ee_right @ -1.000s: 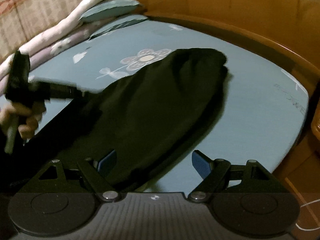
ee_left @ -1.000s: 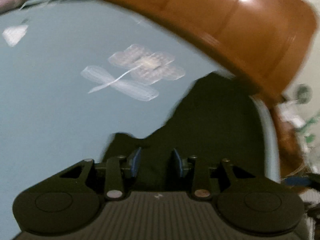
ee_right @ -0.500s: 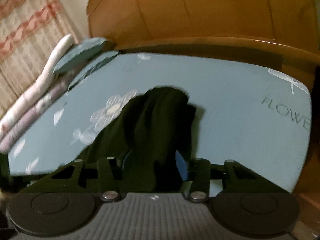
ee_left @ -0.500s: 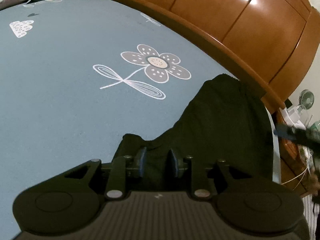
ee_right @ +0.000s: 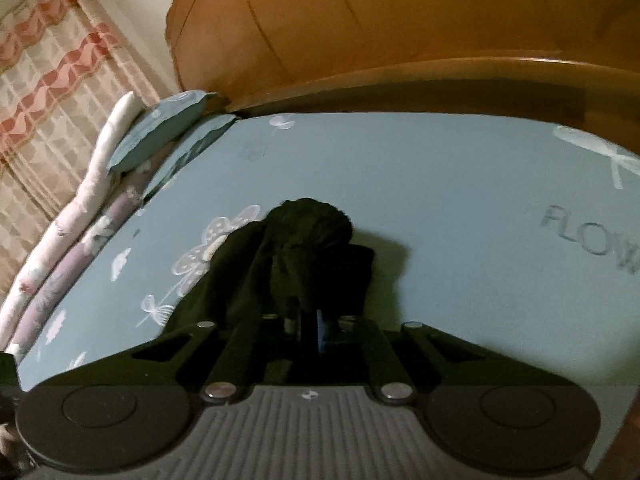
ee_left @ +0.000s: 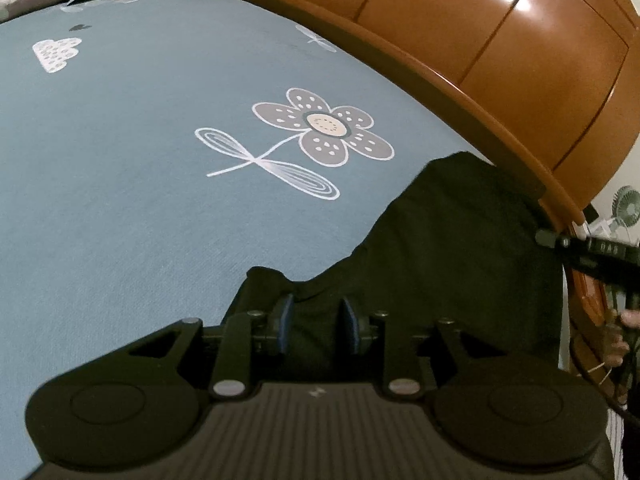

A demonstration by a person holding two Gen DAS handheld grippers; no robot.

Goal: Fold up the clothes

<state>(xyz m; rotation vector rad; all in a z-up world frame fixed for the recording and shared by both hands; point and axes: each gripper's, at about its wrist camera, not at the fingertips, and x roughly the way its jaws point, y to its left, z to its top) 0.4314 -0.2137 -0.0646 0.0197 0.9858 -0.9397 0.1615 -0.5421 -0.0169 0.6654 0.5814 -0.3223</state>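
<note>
garment: black cloth (ee_left: 460,248) — one piece, dark, lying on the blue bed sheet (ee_left: 140,180) along the side nearest the wooden bed frame (ee_left: 460,92); in the right wrist view it shows bunched and creased, a rounded hump at its far end.
position: its edge stops just short of the printed flower (ee_left: 324,132) in the left wrist view; in the right wrist view part of that flower is covered by the cloth.
left claw: left gripper (ee_left: 316,324) — jaws narrow, cloth between the blue pads; whether the pads truly press it cannot be told, since black cloth on black fingers hides the contact.
right claw: right gripper (ee_right: 308,328) — jaws have just been closing and now stand together with a fold of the cloth pinched between them.
other items: pillows (ee_right: 156,132) and rolled bedding at the far edge, curtain (ee_right: 52,92) behind, small fan (ee_left: 626,210) past the frame.
done so far: cloth laid on the bed, one end taken by each claw — as judged; no clean fold line shows.
left to do: the folding itself, it seems — bring one end over the other, flatten the creases, square the edges.
risk: the bunched far end may fold crooked unless pulled taut first.
</note>
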